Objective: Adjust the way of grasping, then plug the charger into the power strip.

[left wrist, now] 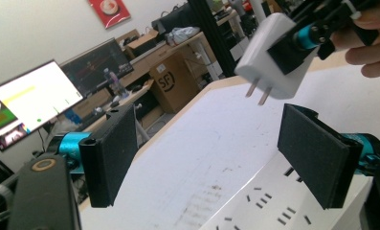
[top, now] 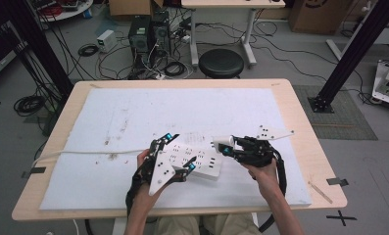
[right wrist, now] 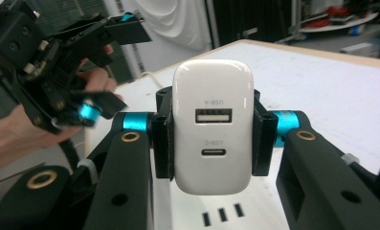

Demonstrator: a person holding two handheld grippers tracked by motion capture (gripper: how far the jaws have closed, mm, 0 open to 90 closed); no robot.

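Right gripper (right wrist: 211, 139): jaws clamped on both sides of white USB charger (right wrist: 213, 125), held above the strip's right end, prongs pointing down-left.
Left gripper (left wrist: 216, 158): jaws spread wide, holding nothing, straddling the strip's left part.
Power strip (top: 194, 159): white, flat on white mat (top: 133, 117), near-centre of table (top: 300, 122).
Strip cord (top: 84, 152): runs left off the table edge.

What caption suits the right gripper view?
Right gripper fingers clamp a white USB charger above a power strip.
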